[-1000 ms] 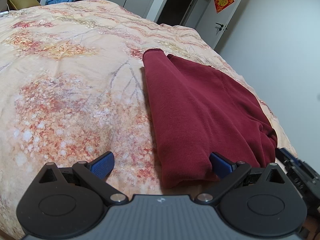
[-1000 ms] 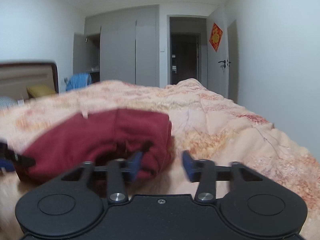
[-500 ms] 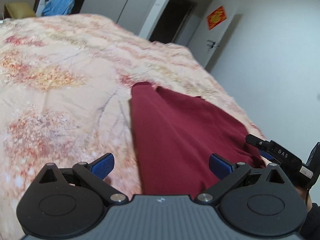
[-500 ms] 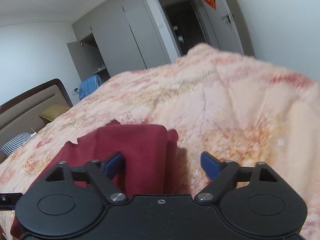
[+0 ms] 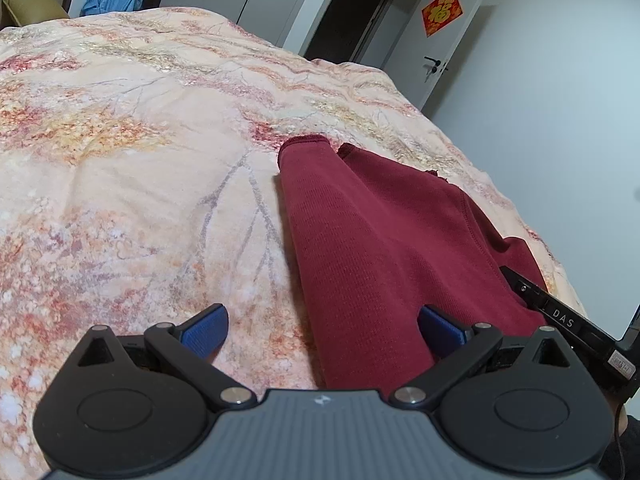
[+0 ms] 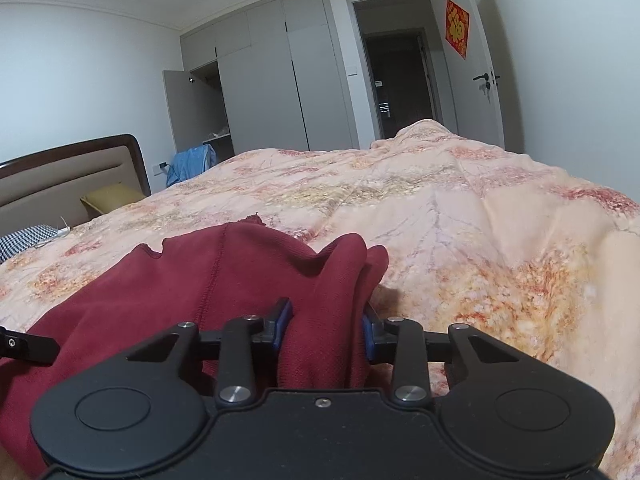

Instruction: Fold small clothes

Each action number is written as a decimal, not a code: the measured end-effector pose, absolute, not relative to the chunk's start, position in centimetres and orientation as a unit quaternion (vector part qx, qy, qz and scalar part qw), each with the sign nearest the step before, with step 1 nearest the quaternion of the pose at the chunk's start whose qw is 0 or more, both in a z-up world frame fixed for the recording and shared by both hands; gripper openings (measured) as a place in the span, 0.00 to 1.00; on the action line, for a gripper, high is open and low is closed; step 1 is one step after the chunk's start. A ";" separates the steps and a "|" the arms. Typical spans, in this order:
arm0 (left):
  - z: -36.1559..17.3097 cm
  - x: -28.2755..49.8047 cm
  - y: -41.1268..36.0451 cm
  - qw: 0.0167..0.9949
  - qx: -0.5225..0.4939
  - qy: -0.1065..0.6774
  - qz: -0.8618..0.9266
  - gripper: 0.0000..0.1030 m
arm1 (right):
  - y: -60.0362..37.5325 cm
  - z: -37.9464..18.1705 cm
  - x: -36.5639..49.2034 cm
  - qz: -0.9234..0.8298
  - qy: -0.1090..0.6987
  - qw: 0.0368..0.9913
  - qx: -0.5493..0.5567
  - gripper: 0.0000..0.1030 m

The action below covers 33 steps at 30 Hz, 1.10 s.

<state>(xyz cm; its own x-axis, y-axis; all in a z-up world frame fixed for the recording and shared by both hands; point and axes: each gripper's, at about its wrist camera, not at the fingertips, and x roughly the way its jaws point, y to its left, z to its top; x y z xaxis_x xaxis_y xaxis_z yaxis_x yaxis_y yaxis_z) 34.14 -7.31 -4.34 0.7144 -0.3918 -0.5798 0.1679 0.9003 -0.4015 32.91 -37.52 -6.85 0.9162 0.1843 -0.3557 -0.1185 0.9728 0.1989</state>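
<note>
One maroon sweater (image 5: 384,248) on floral bedspread (image 5: 140,168), near its right edge, long axis running away toward doorway end. Two grippers: left gripper (image 5: 322,326) spread wide over near hem; right gripper (image 6: 325,330) pinching bunched sweater fold.

Left wrist view: low over the bed (image 5: 120,184), close, facing the doorway (image 5: 348,8) along the garment (image 5: 372,248). Right wrist view: nearer, lower, facing the wardrobe (image 6: 264,92). Shared: garment, bedspread, doorway, red door decoration (image 6: 457,28).
</note>
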 end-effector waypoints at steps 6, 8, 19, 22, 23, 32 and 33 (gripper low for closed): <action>-4.6 34.0 -7.3 0.915 -0.161 0.337 -0.156 1.00 | -37.6 -6.9 33.0 0.074 0.189 0.975 0.092 0.39; -4.5 33.8 -7.5 0.915 -0.158 0.337 -0.153 1.00 | -37.6 -7.0 33.0 0.073 0.190 0.974 0.095 0.41; -2.8 36.9 -9.1 0.900 -0.116 0.390 -0.156 1.00 | -37.7 -7.0 33.2 0.066 0.194 0.974 0.099 0.44; -2.8 37.6 -9.4 0.897 -0.108 0.395 -0.165 1.00 | -37.6 -7.1 33.3 0.065 0.196 0.974 0.098 0.44; -2.8 37.8 -9.5 0.897 -0.106 0.395 -0.169 1.00 | -37.5 -7.0 33.3 0.063 0.196 0.974 0.098 0.44; -2.2 38.0 -9.4 0.890 -0.120 0.388 -0.210 0.58 | -36.0 -5.0 32.9 0.064 0.196 0.976 0.074 0.20; -2.1 37.9 -9.2 0.891 -0.123 0.384 -0.210 0.49 | -35.7 -4.6 32.7 0.063 0.192 0.977 0.071 0.19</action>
<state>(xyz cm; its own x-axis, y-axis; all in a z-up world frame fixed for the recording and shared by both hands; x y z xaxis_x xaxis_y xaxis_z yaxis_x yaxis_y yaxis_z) 37.92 -9.18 -2.11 0.6178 -0.4678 -0.6321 0.2797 0.8820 -0.3793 32.70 -35.69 -4.59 0.9181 0.1501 -0.3668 -0.0955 0.9820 0.1627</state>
